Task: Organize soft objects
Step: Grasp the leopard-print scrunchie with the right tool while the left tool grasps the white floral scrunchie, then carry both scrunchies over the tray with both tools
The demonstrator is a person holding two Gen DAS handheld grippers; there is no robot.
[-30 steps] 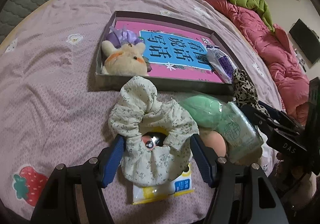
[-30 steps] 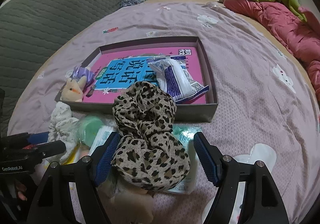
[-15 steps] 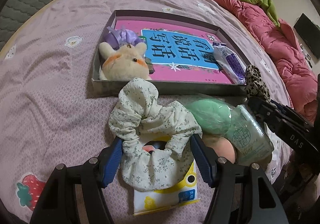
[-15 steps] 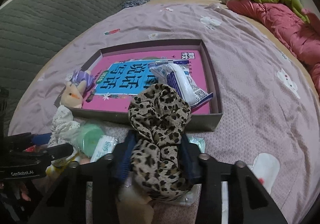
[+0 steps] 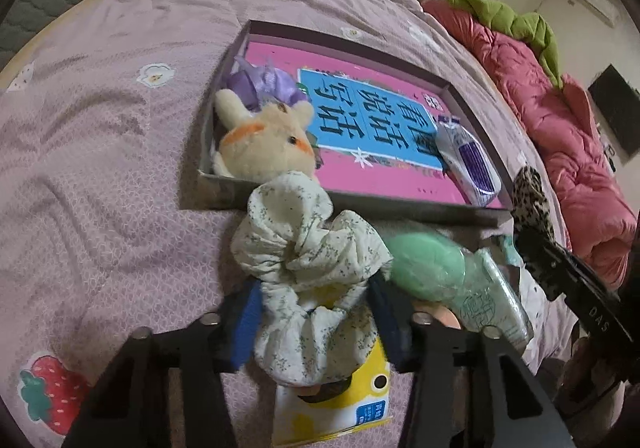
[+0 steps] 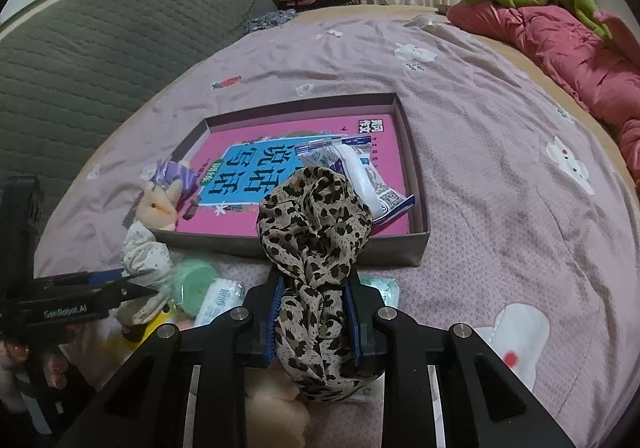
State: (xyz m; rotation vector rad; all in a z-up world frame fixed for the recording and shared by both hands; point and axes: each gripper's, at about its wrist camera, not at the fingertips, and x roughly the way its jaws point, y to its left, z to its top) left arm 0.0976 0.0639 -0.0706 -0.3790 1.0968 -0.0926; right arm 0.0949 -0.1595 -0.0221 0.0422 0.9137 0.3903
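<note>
Between right fingers [image 6: 316, 324] leopard scrunchie [image 6: 316, 248] pinched, left fingers [image 5: 316, 312] clamping floral scrunchie [image 5: 308, 260]

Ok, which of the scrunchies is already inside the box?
The purple satin scrunchie, lying in the dark shallow box behind the plush bunny. The floral one and the leopard-print one are outside it, each between gripper fingers.

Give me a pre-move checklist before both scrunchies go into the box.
1. Right tongs clamped on leopard scrunchie: ok.
2. Left tongs closed on floral scrunchie: ok, fingers press into the fabric.
3. Floral scrunchie free of the yellow packet underneath: cannot tell.
4. Bare space in box: ok, the pink book shows uncovered in the middle.
5. Plush and wipes pack clear of the drop spot: ok, they sit at opposite ends.
</note>
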